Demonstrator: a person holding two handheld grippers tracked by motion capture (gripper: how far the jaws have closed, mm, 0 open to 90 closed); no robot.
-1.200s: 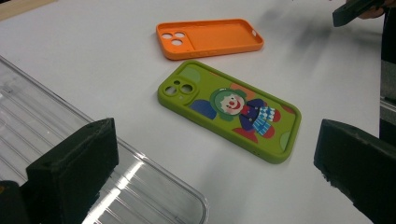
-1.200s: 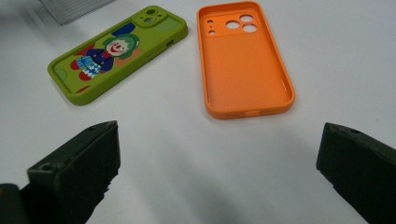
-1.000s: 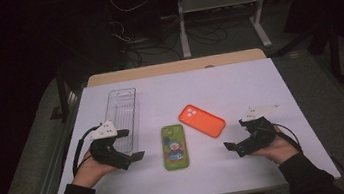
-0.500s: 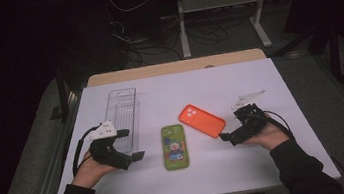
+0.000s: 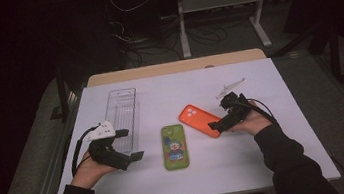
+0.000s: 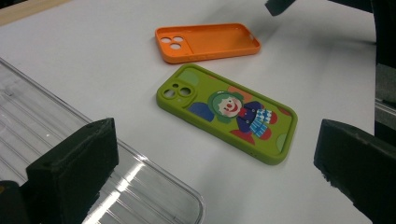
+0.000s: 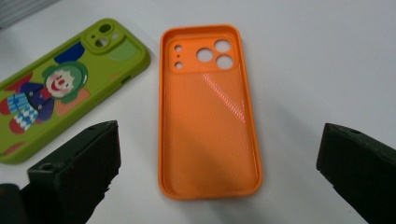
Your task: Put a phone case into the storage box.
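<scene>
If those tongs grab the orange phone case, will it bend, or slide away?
The orange phone case is an empty, thin-walled shell lying open side up, so it is probably light and may flex a little when squeezed. It lies flat on the smooth white table, so a push would likely slide it rather than tip it. The right tongs stand open by its end.

Two soft phone cases lie on the table: one orange case (image 5: 200, 120) and one green clown-printed case (image 5: 175, 146). One clear ribbed plastic tray (image 5: 123, 117) is there too.

Black claws (image 5: 127, 144) – grey plate, black sleeves (image 5: 288, 154).
</scene>
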